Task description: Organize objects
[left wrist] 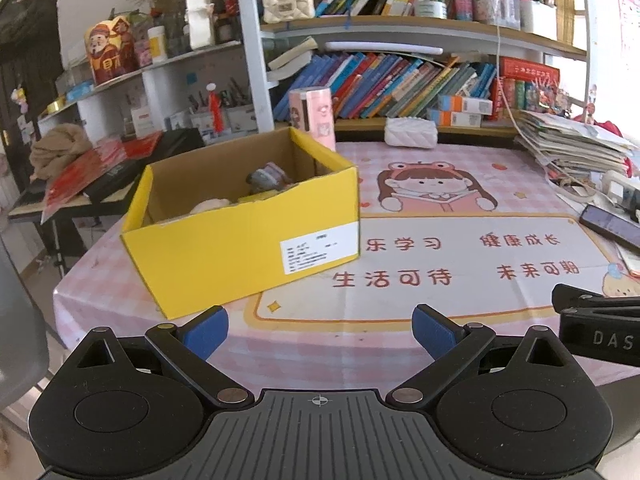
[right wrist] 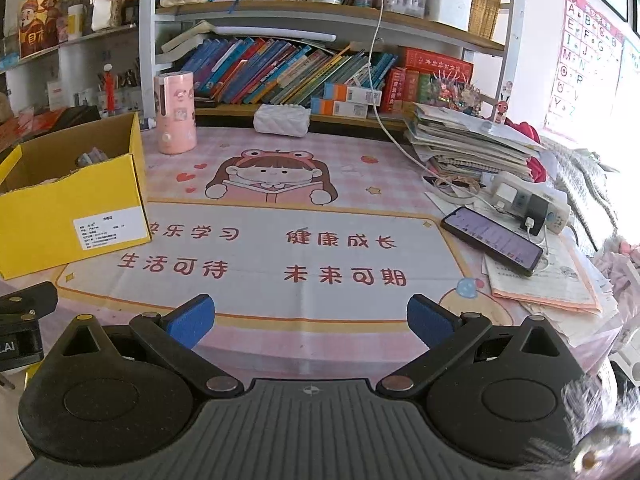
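Left wrist view, left claw (left wrist: 320, 330) wide and empty, box (left wrist: 240, 236) at eleven o'clock, contents unclear, right claw (right wrist: 310, 320) wide too.

Yellow box (left wrist: 240, 240) walls hide most of what's inside: only a grey-purple toy (left wrist: 266, 178) top and something pale (left wrist: 210, 205) poke up, can't ID either. Box label (left wrist: 318, 252) print is too small to read. Right view cuts the box off at the left edge, and the phone (right wrist: 494, 240) screen is unreadable.
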Motion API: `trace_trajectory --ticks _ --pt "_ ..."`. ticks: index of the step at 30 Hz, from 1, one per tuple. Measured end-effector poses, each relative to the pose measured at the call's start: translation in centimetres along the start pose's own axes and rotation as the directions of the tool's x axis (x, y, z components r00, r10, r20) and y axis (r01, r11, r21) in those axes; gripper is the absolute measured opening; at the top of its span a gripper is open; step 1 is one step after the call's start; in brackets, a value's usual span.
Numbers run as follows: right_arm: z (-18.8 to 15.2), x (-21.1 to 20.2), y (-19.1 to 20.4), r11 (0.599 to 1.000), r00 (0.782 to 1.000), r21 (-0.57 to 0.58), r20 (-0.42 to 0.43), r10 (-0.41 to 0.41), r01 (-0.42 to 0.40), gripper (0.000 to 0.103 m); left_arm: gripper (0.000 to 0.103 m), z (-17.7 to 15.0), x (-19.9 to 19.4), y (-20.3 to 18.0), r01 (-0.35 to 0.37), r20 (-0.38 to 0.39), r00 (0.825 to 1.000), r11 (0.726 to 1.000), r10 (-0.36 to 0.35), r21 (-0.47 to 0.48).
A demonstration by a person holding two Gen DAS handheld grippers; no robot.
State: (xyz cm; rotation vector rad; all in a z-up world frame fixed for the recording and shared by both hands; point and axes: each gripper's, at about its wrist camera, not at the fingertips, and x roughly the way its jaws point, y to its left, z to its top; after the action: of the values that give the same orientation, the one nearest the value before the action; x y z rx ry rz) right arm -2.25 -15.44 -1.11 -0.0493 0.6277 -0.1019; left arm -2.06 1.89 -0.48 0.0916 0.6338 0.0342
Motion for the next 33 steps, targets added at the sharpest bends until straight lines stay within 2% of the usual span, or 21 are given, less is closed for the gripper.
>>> trace_trajectory --ticks 18,33 --pt "-0.4 0.6 0.7 0.999 0.998 -0.029 -0.051 -0.046 0.044 0.103 0.1 -0.5 0.4 -2.0 -0.028 -0.049 0.998 1.0 0.028 0.011" --pt "-0.7 0.3 0.7 0.996 0.993 0.007 -0.065 -0.094 0.094 0.103 0.1 -0.6 0.2 -2.5 -0.043 -0.066 0.997 0.999 0.043 -0.001"
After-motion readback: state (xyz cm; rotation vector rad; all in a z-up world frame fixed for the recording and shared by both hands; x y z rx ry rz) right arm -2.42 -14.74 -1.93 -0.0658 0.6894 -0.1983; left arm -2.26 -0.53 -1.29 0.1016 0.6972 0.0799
